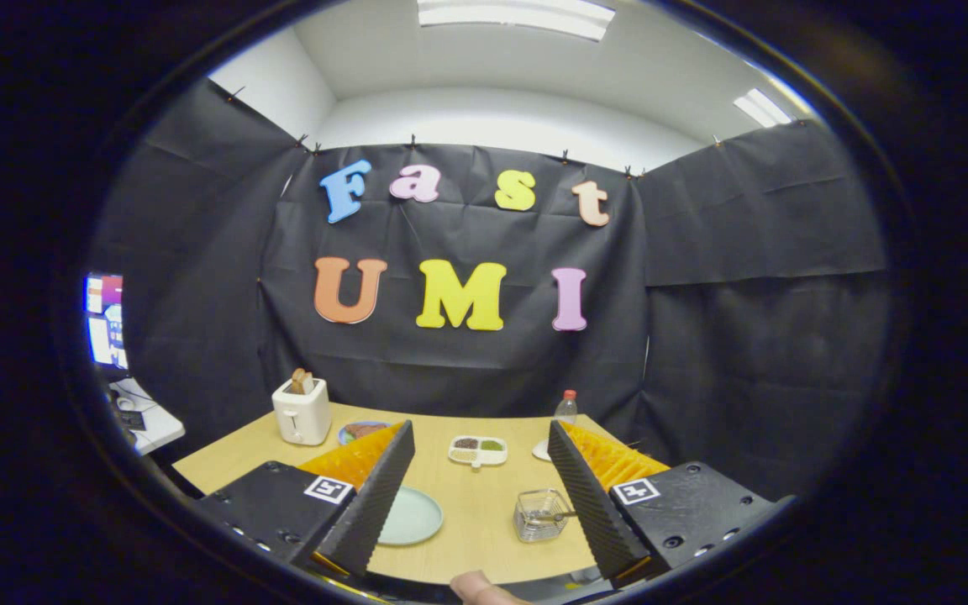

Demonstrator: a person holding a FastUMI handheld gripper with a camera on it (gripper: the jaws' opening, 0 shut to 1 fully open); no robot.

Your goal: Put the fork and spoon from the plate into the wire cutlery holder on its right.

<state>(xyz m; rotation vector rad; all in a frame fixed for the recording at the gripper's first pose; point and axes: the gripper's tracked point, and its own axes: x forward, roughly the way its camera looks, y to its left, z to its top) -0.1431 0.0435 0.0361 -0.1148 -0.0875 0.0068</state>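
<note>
A pale green plate (411, 516) lies on the wooden table (484, 496), partly behind my left finger (379, 496); the part that shows is bare. To its right stands the wire cutlery holder (541, 514) with a metal utensil resting in it, its handle reaching toward my right finger (589, 500). My gripper (484, 437) is open, held above the table's near edge with nothing between the fingers. Plate and holder sit below and between the two fingers.
A white toaster (302, 410) with bread stands at the back left beside a plate of food (362, 431). A divided white dish (477, 450) sits mid-table, a plastic bottle (565, 409) at the back right. A fingertip (480, 590) shows at the near edge.
</note>
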